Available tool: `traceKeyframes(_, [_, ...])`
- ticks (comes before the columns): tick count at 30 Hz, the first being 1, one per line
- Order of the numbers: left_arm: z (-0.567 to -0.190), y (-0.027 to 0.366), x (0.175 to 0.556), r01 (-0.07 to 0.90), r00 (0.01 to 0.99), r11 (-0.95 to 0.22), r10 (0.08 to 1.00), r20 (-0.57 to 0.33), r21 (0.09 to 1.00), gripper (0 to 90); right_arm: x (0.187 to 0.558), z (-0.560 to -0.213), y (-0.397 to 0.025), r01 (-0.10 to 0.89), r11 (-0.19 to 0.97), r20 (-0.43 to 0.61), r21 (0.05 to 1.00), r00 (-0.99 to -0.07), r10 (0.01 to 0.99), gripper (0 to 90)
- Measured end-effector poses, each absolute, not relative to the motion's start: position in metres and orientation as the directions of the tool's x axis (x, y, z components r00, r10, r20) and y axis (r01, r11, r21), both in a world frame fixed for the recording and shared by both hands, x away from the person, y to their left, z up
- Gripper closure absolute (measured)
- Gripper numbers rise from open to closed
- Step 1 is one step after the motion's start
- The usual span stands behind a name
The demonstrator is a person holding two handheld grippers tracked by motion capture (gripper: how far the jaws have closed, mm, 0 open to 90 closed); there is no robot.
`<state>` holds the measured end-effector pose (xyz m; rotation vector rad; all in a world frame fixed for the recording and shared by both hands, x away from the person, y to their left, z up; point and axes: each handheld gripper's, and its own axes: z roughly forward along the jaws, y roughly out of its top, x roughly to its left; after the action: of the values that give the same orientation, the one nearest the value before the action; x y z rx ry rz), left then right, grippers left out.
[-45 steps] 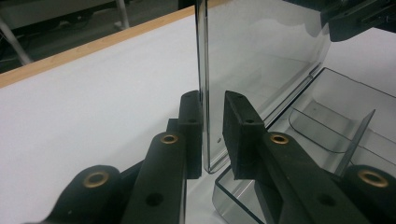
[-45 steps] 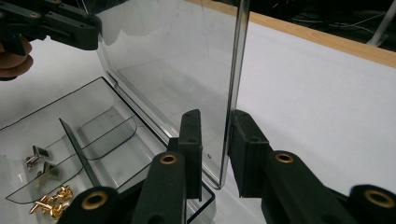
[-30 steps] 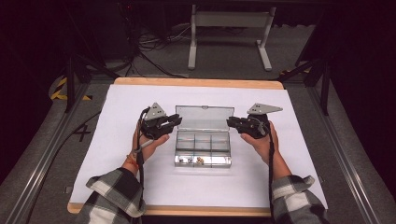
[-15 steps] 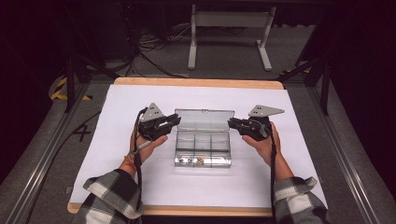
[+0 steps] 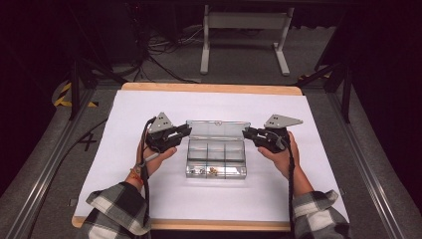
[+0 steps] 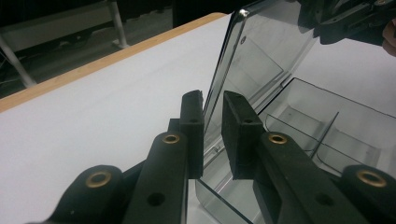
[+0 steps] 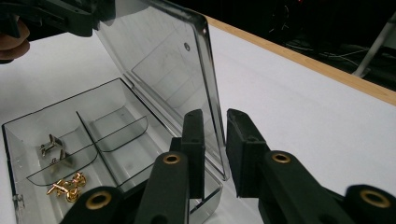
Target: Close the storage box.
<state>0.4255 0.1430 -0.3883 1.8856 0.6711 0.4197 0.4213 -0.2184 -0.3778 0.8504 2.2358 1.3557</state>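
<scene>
- Nearest us in the high view, two plaid sleeves come in from the bottom edge, each hand holding a gripper over the white table cover.
- Between the hands sits a clear plastic compartment box, roughly mid-table, its lid raised and leaning away towards the far side.
- We see small gold fittings in a near compartment of the box, with a couple of silver-coloured pieces just beside them in the neighbouring compartment; the other compartments look bare.
- The left gripper is at the lid's left edge. Its jaws stand narrowly apart with the clear edge running into the gap between them; we cannot tell whether the pads actually press on it.
- The right gripper is at the lid's right edge, jaws likewise set to a narrow gap with the lid edge between them; contact is not clear here either.
- Beyond the box the white cover runs to the wooden table edge.
- Farther still, cables lie on the grey floor beside a white stand's legs.
</scene>
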Motion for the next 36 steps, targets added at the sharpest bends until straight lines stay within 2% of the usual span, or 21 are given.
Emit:
traceKeyframes(13, [-0.399,0.153,0.412,0.281,0.794,-0.34,0.607,-0.019,0.897,77.3,0.415,-0.379,-0.217,0.283,0.364,-0.036,0.887,-0.744,0.667,76.7])
traceKeyframes(18, [-0.402,0.149,0.409,0.276,0.808,-0.366,0.589,-0.008,0.889,79.7,0.413,-0.379,-0.217,0.278,0.369,-0.043,0.887,-0.745,0.666,76.4])
traceKeyframes(30, [-0.397,0.138,0.405,0.26,0.824,-0.326,0.566,-0.032,0.909,89.8,0.405,-0.38,-0.22,0.269,0.359,-0.036,0.894,-0.754,0.656,74.5])
traceKeyframes(36, [-0.396,0.138,0.402,0.249,0.832,-0.335,0.554,-0.024,0.909,90.0,0.398,-0.38,-0.223,0.278,0.369,-0.036,0.887,-0.755,0.655,76.1])
